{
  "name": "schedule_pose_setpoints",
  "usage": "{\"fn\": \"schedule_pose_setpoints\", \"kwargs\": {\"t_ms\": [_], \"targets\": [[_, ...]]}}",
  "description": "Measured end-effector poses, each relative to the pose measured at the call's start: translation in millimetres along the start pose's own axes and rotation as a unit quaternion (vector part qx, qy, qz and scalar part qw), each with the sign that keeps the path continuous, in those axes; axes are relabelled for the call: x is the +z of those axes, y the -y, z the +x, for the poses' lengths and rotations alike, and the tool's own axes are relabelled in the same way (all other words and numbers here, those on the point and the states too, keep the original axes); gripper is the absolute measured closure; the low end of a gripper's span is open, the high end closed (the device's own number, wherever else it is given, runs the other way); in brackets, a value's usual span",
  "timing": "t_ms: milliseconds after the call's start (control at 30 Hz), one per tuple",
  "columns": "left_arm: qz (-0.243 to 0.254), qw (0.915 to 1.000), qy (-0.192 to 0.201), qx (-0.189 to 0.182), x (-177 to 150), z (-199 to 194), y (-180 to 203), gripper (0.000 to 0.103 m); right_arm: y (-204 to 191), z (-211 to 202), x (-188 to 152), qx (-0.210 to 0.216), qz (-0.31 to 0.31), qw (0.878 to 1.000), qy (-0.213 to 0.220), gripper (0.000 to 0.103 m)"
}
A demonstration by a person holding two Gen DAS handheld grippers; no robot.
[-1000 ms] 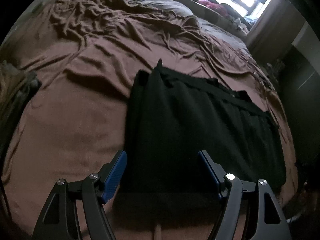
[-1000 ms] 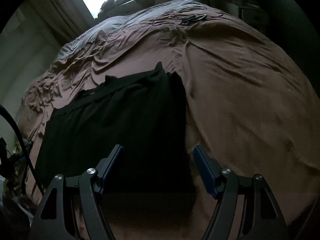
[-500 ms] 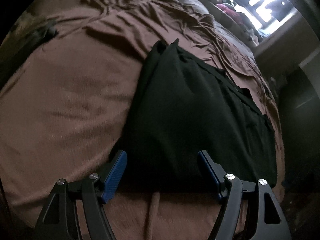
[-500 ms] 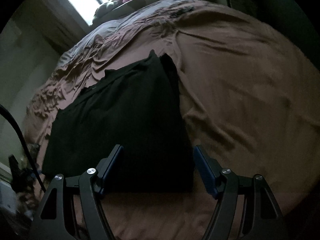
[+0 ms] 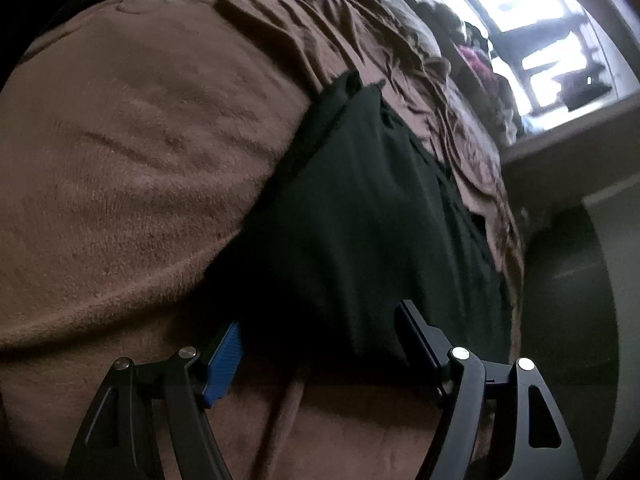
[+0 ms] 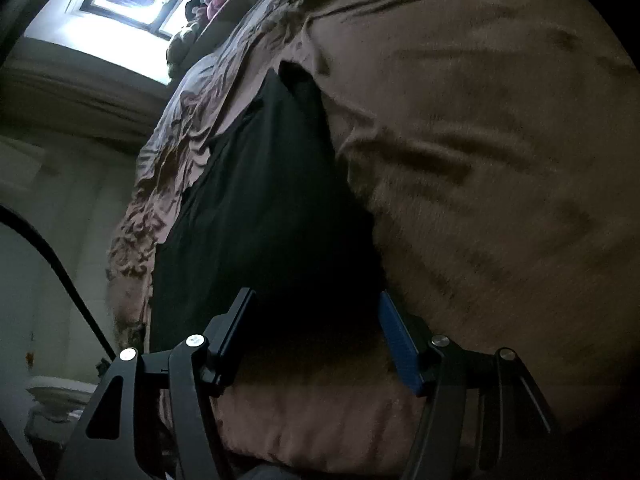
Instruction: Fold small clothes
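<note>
A black garment [image 5: 360, 208] lies flat on a brown blanket [image 5: 140, 160] spread over a bed. My left gripper [image 5: 320, 314] is low over the garment's near edge by its left corner, jaws open, and the dark hem lies between its fingers. In the right wrist view the same garment [image 6: 260, 200] runs away from me on the blanket [image 6: 480, 160]. My right gripper [image 6: 316, 294] straddles its near right corner. Its jaws are closing, with the cloth between them, and the pads do not visibly press on it.
A bright window [image 5: 540, 40] and a heap of clothes [image 5: 472, 56] stand past the head of the bed. Dark furniture [image 5: 568, 280] flanks the bed's right edge. A black cable [image 6: 60, 264] hangs at the left of the right wrist view.
Both grippers have sunk toward the garment's near edge and rolled, so the scene now looks tilted. The right jaws have narrowed a little. The garment has not moved.
</note>
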State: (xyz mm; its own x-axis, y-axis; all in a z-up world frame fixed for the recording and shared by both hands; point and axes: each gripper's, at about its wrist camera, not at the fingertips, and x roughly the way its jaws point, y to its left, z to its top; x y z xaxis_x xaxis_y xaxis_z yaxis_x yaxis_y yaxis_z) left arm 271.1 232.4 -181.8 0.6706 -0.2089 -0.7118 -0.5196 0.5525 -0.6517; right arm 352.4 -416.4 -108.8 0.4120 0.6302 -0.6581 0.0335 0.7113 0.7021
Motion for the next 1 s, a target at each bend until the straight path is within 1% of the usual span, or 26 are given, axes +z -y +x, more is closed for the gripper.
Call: {"fn": "schedule_pose_setpoints", "kwargs": {"t_ms": [100, 200, 233, 267, 333, 367, 400, 433, 500, 567, 600, 700, 767, 833, 933, 1000], "targets": [[-0.022, 0.9997, 0.009, -0.005, 3, 1, -4, 0.029, 5, 14, 0, 0.020, 0.013, 1.000, -0.016, 0.042], [-0.043, 0.9988, 0.021, -0.010, 4, 3, -7, 0.031, 9, 23, 4, 0.028, 0.020, 0.999, -0.014, 0.042], [-0.052, 0.9982, 0.026, -0.011, 5, 3, -9, 0.036, 11, 25, 6, 0.027, 0.024, 0.999, -0.010, 0.042], [-0.059, 0.9978, 0.030, -0.009, 5, 4, -11, 0.039, 13, 27, 8, 0.028, 0.031, 0.999, -0.003, 0.042], [-0.069, 0.9969, 0.037, -0.006, 6, 3, -14, 0.050, 22, 27, 14, 0.034, 0.054, 0.998, 0.017, 0.048], [-0.074, 0.9964, 0.040, -0.004, 6, 3, -16, 0.054, 25, 27, 15, 0.036, 0.066, 0.997, 0.025, 0.052], [-0.077, 0.9961, 0.043, 0.001, 7, 3, -17, 0.068, 30, 28, 16, 0.039, 0.079, 0.996, 0.032, 0.060], [-0.077, 0.9961, 0.043, 0.007, 8, 4, -18, 0.081, 36, 28, 18, 0.042, 0.090, 0.994, 0.039, 0.064], [-0.072, 0.9966, 0.039, -0.001, 9, 5, -16, 0.088, 44, 31, 20, 0.048, 0.105, 0.992, 0.049, 0.086], [-0.061, 0.9970, 0.048, -0.005, 10, 0, -12, 0.091, 48, 33, 22, 0.063, 0.113, 0.990, 0.052, 0.092], [-0.055, 0.9970, 0.053, -0.009, 10, -4, -10, 0.092, 50, 31, 22, 0.064, 0.113, 0.990, 0.054, 0.094], [-0.044, 0.9966, 0.066, -0.021, 10, -18, -1, 0.094, 47, 22, 22, 0.066, 0.101, 0.990, 0.066, 0.096], [-0.040, 0.9971, 0.063, -0.016, 10, -24, 3, 0.094, 37, 15, 17, 0.070, 0.087, 0.991, 0.078, 0.097], [-0.053, 0.9965, 0.062, -0.018, 11, -29, 4, 0.094, 31, 10, 12, 0.068, 0.077, 0.991, 0.086, 0.098], [-0.041, 0.9969, 0.066, -0.008, 6, -37, 11, 0.094, 23, 6, 1, 0.063, 0.073, 0.991, 0.091, 0.099], [-0.041, 0.9970, 0.065, -0.009, -1, -41, 13, 0.094, 18, 3, -3, 0.062, 0.068, 0.991, 0.095, 0.099]]}}
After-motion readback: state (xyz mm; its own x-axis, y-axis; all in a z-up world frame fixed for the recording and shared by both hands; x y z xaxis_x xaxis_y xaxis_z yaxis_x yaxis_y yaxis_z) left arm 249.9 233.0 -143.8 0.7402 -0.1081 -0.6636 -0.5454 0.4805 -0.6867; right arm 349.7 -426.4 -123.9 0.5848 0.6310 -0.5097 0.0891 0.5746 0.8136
